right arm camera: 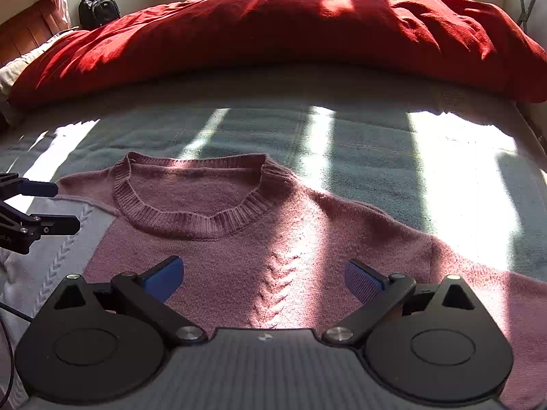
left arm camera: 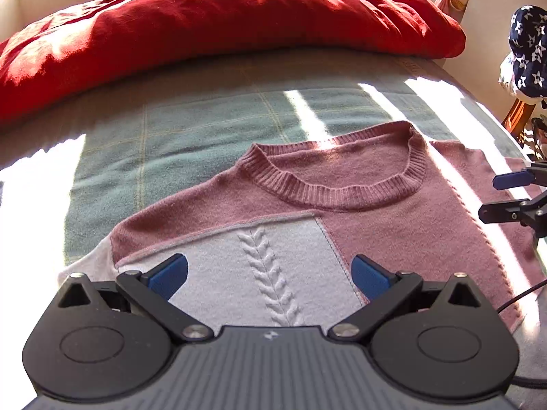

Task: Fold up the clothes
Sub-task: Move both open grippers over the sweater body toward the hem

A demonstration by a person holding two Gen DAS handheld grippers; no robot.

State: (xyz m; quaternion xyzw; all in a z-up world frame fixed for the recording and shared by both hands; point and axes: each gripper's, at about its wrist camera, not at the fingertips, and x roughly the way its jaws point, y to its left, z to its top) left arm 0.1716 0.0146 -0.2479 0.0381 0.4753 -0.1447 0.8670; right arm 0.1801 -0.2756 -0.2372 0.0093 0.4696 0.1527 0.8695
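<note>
A pink and white knit sweater [left arm camera: 376, 225] with a ribbed round collar [left arm camera: 335, 188] lies flat, front up, on the bed. It also shows in the right wrist view [right arm camera: 307, 239]. My left gripper [left arm camera: 270, 273] is open and empty above the white cable-knit panel [left arm camera: 266, 273]. My right gripper [right arm camera: 263, 276] is open and empty above the pink chest part, over a cable braid [right arm camera: 273, 287]. Each gripper shows at the edge of the other's view, open: the right one [left arm camera: 506, 194] and the left one [right arm camera: 58, 205].
A green checked blanket [left arm camera: 205, 130] covers the bed. A big red duvet [left arm camera: 222, 24] is heaped across the far side. A star-print cloth [left arm camera: 528, 51] hangs at the right. A black backpack [right arm camera: 98, 8] sits by the far left wall.
</note>
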